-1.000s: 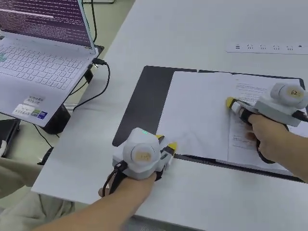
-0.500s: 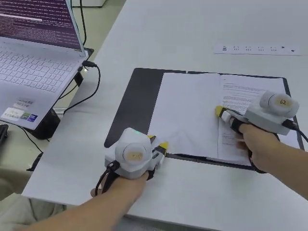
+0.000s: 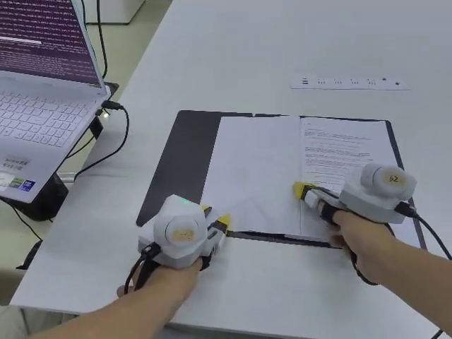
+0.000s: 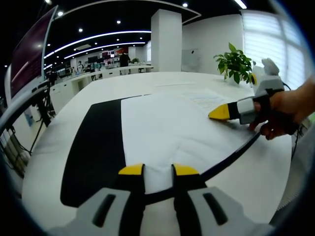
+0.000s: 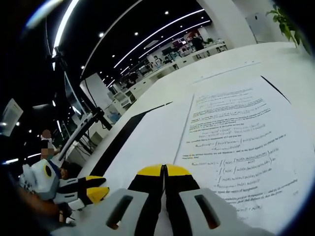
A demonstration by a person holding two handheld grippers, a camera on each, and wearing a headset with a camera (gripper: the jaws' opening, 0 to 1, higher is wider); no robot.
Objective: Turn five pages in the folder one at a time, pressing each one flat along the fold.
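White surface, open-plan office behind it. In the head view the folder (image 3: 182,152) lies open at mid-frame, with the laptop (image 3: 35,120) upper left and the power strip (image 3: 351,82) upper right. The blank page (image 3: 254,159) is on the left half and the printed page (image 3: 342,152) on the right.

Right gripper (image 3: 300,188): jaws closed tip to tip with nothing between them, sitting on the fold (image 3: 300,152) near its lower end. Left gripper (image 3: 214,216): jaws a narrow gap apart at the bottom edge of the blank page, lower left of the folder. I can't tell whether it's nipping the sheet or just resting on it.

My read is that the step in hand is pressing the turned page flat. I can't tell the page count from this.

How I'd run it:
- Keep the right jaws closed and use them as a single blunt pad.
- Sweep from the lower end up the fold toward the top of the frame in one pass, with light downward load.
- Stay on the fold line. Drifting right smears across the printed page and does nothing for the fold.
- Use the left gripper as an anchor on the lower corner so the sheet doesn't creep.
- There's a soft wrinkle in the lower part of the blank page. Too much drag would probably set it as a crease, so go slow there.
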